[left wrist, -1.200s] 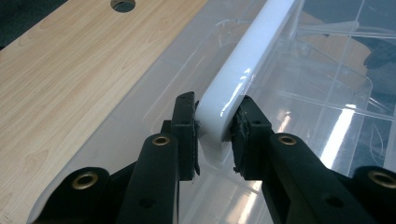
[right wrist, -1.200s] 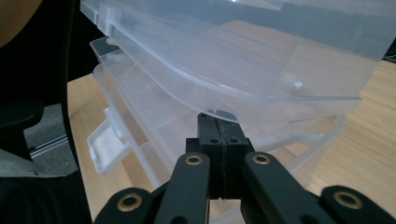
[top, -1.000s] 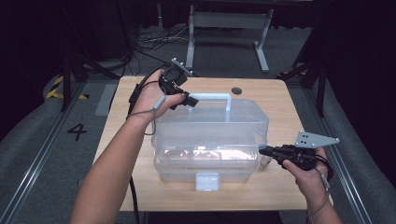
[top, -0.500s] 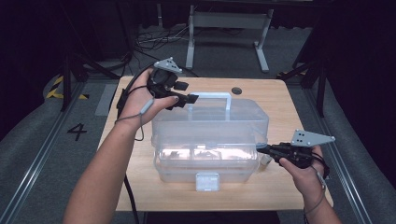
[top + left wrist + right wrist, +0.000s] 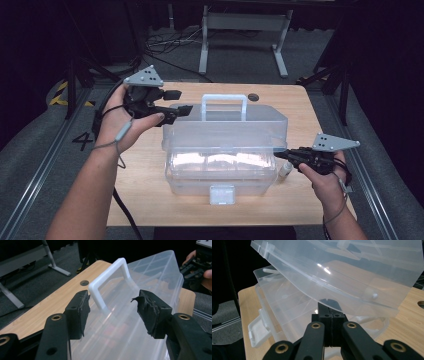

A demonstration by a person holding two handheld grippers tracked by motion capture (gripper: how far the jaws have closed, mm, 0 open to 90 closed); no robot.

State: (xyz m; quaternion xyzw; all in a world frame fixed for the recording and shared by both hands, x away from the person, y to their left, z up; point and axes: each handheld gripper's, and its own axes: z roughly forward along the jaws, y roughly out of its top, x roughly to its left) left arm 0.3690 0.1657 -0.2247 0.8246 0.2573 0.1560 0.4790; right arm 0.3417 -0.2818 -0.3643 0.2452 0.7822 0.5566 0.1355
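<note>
A clear plastic box [image 5: 222, 172] with a white handle [image 5: 223, 97] stands mid-table, its lid [image 5: 225, 130] tilted up on the right. My left gripper [image 5: 179, 101] hovers just left of the handle; its jaws have just been opening and stand open with nothing pressed between them. In the left gripper view the handle [image 5: 105, 282] lies a little beyond the left gripper [image 5: 111, 300]. My right gripper [image 5: 279, 154] is shut, its tips at the lid's right edge. In the right gripper view the right gripper [image 5: 329, 303] sits under the raised lid [image 5: 352, 272], above the base [image 5: 282, 307].
The wooden table [image 5: 145, 165] has a round hole [image 5: 254, 97] behind the box. A small white bottle [image 5: 285, 170] stands beside the box near my right hand. The box's front latch [image 5: 222, 194] hangs loose. Dark floor, cables and a metal frame lie beyond.
My left gripper has drawn back left and upward from the handle, and its jaws have opened. The right gripper has stayed at the lid's right edge.
</note>
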